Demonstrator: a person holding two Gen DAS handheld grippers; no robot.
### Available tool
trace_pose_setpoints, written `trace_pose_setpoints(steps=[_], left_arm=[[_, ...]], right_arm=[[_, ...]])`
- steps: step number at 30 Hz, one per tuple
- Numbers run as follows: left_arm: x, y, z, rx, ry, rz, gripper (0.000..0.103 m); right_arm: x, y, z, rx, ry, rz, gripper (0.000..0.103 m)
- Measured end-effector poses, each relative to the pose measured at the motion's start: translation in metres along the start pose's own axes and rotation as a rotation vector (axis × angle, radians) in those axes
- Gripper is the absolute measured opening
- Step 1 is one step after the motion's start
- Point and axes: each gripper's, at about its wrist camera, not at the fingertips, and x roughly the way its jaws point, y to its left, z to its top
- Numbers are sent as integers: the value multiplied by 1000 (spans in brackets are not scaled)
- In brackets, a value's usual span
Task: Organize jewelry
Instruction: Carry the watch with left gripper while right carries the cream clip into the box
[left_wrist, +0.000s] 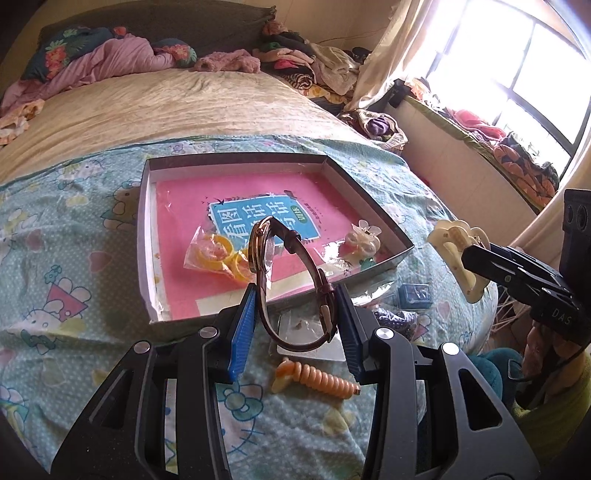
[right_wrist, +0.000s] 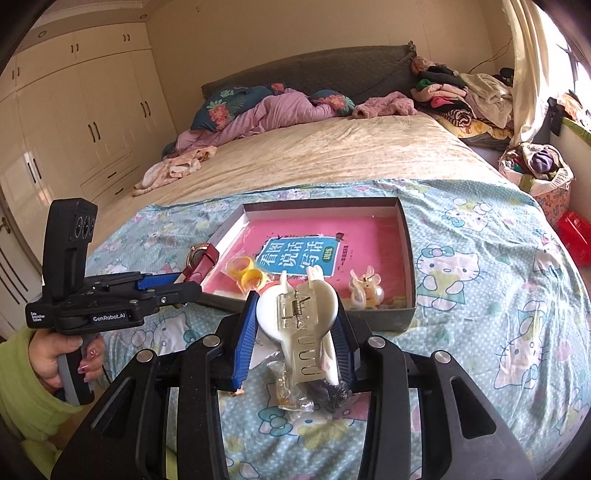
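Note:
My left gripper (left_wrist: 295, 295) is shut on a watch (left_wrist: 263, 251) with a brown strap, held just over the near rim of the shallow grey box (left_wrist: 236, 159). My right gripper (right_wrist: 297, 306) is shut on a cream hair claw clip (right_wrist: 299, 314) in front of the box (right_wrist: 408, 236). Inside the box lie a bag of yellow rings (left_wrist: 218, 253) on a pink book and a pale flower clip (left_wrist: 364, 240). In the right wrist view the left gripper (right_wrist: 186, 282) carries the watch (right_wrist: 201, 258) at the box's left corner. The right gripper (left_wrist: 471, 258) with the claw clip (left_wrist: 456, 236) shows at the far right of the left wrist view.
An orange spiral hair tie (left_wrist: 321, 380), a small blue box (left_wrist: 415, 295) and several small plastic bags (right_wrist: 291, 391) lie on the cartoon-cat sheet (right_wrist: 480, 266) near the box. A hand in a green sleeve (right_wrist: 70, 354) holds the left gripper. Piled clothes (right_wrist: 454, 96) sit at the bed's head.

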Motion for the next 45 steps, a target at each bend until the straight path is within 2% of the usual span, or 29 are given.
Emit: trace_pose_setpoints(steps=[12, 25, 45], left_arm=[[25, -9, 20, 20, 4, -11, 33], [55, -10, 29, 10, 37, -8, 33], [92, -18, 25, 40, 103, -8, 33]], right_arm=[[3, -21, 32, 40, -65, -36, 36], [28, -44, 55, 91, -87, -61, 36], [78, -75, 60, 105, -23, -93, 36]])
